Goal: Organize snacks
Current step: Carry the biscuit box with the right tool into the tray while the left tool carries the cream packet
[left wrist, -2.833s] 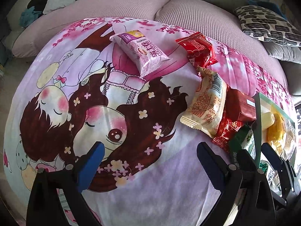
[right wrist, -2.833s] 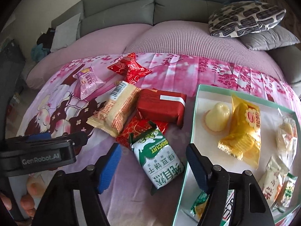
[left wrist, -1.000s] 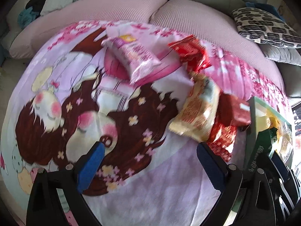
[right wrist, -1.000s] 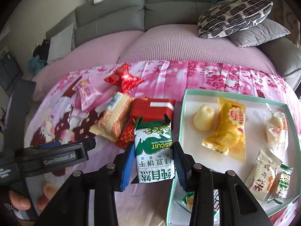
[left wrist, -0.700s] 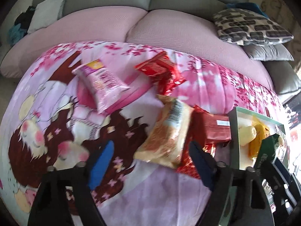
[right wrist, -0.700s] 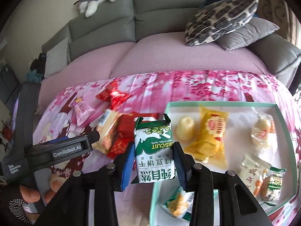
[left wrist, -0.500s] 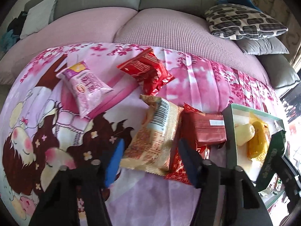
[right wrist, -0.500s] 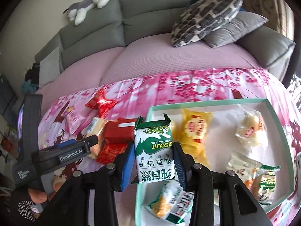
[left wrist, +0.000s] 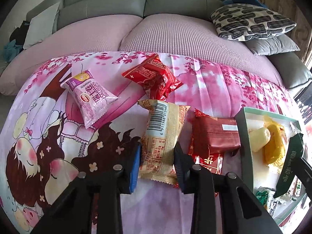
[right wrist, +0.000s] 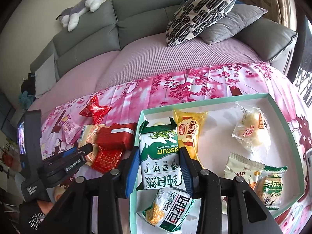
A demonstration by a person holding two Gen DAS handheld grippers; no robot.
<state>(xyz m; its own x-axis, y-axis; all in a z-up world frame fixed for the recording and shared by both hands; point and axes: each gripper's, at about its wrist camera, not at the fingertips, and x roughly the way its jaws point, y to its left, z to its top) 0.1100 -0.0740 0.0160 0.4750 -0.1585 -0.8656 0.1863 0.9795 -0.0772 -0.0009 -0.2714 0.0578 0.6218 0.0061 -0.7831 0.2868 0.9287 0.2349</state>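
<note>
**Snacks: both grippers loaded, one packet over the tray**

Snacks are spread across the cartoon-print sheet [left wrist: 64, 142], which fills the lower half of both views, with the grey sofa [right wrist: 91, 31] running along the top and a patterned cushion [right wrist: 200, 9] at upper right. The mint-rimmed tray [right wrist: 280, 120] takes the lower right of the right wrist view and sits at the right edge of the left wrist view.

Inside the tray: a yellow bread packet [right wrist: 188, 130] at upper centre, a clear-wrapped bun [right wrist: 251, 128] to the right, a green corn packet [right wrist: 169, 208] at the bottom edge, and more small packets at lower right.

On the sheet, left of the tray, lie a dark red block packet [left wrist: 216, 134], a bright red wrapper [left wrist: 154, 78] above it, and a pink-purple packet [left wrist: 91, 97] at centre left.

Now the action. The left gripper [left wrist: 157, 163] has just been closing, and its blue pads are clamped on the lower end of the beige barcode packet [left wrist: 161, 134], bottom centre of frame. The right gripper [right wrist: 159, 167] is clenched on the green-and-white biscuit packet [right wrist: 160, 156], held upright above the tray's left rim, bottom centre of the right wrist view.
</note>
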